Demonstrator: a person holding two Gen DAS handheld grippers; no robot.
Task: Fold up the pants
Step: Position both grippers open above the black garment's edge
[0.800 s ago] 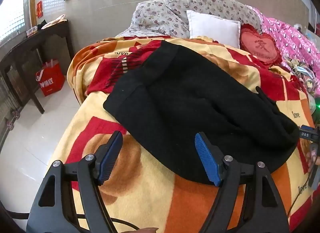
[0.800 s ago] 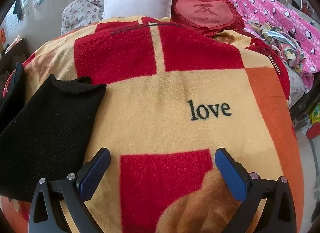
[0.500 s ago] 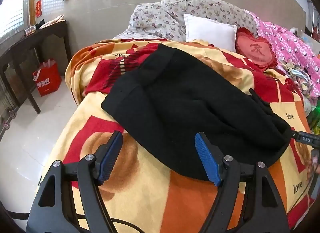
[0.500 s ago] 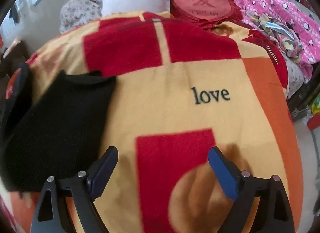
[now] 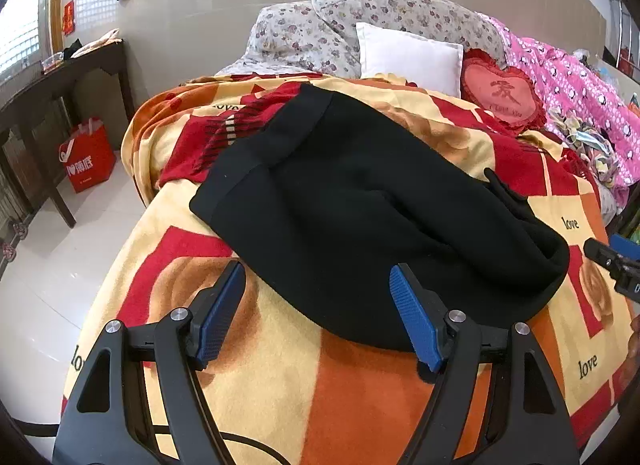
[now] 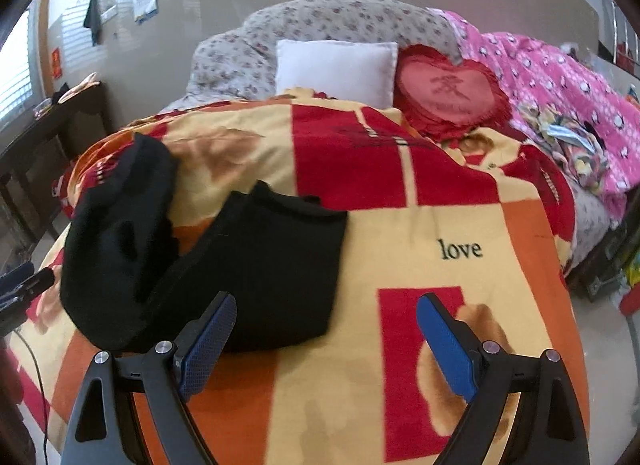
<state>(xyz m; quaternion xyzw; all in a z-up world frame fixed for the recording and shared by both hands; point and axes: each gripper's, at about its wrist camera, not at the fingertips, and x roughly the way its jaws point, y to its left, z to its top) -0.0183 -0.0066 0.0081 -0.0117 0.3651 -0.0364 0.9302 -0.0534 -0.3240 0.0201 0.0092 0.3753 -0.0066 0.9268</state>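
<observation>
Black pants (image 5: 360, 205) bunched on blanket (image 5: 280, 377) near bed's front edge. Left gripper (image 5: 318, 315) spread wide, empty. Right gripper (image 6: 326, 339) likewise spread, hovering beside pants.

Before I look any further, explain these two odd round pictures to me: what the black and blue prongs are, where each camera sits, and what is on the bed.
No robot here: a person holds hand tongs in each hand, with a wide-angle camera on each looking along its two blue-padded prongs. One picture is from the left tongs, the other from the right tongs. Both stand open and hold nothing. Black pants lie on a red, orange and yellow blanket printed with "love". At the head of the bed sit a white pillow and a red heart cushion.
</observation>
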